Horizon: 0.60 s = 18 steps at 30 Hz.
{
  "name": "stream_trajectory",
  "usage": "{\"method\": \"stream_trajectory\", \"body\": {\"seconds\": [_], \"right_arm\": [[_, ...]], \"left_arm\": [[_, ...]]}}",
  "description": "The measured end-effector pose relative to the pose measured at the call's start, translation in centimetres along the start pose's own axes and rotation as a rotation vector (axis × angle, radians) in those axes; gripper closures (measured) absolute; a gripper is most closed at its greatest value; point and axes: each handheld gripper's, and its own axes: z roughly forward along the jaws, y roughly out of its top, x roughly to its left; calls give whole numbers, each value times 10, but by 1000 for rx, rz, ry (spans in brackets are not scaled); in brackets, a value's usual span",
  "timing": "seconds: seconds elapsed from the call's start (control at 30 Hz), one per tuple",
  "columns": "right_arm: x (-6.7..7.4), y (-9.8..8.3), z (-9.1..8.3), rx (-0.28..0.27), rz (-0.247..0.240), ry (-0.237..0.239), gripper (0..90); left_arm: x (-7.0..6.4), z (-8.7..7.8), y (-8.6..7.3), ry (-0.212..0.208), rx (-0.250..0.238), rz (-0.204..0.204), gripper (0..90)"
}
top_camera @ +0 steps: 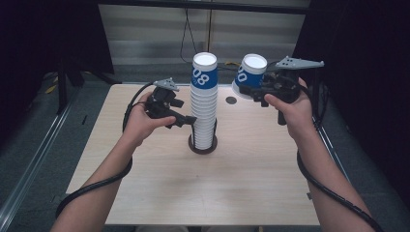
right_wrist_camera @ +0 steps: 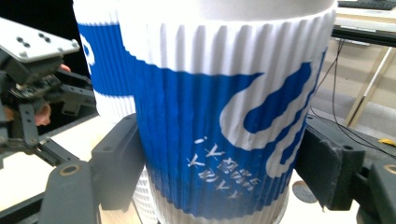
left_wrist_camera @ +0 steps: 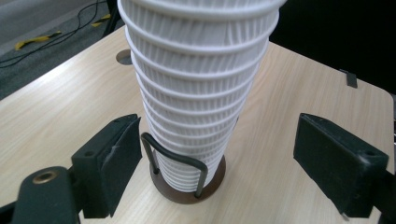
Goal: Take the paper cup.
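A tall stack of upturned white ribbed paper cups (top_camera: 204,111) stands in a wire holder on a round brown base (top_camera: 202,149) at the middle of the table. The topmost cup has a blue band. My left gripper (top_camera: 186,121) is open, with its jaws on either side of the lower stack (left_wrist_camera: 196,93) just above the base (left_wrist_camera: 187,193); neither pad presses on it. My right gripper (top_camera: 256,91) is shut on a single blue and white cup (top_camera: 252,71), held bottom-up in the air to the right of the stack's top. That cup (right_wrist_camera: 219,130) sits between both pads, with the stack (right_wrist_camera: 100,70) behind it.
The light wooden table (top_camera: 217,193) has a small round hole (top_camera: 231,100) at its back, right of the stack. Dark floor, cables and a metal frame surround it. Cables trail from both grippers along the person's forearms.
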Motion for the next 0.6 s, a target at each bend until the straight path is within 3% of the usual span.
{"method": "stream_trajectory", "body": {"seconds": [0.6], "right_arm": [[-3, -42, 0, 37, 2, 17, 228]], "left_arm": [[-1, 8, -17, -15, 17, -14, 150]]}}
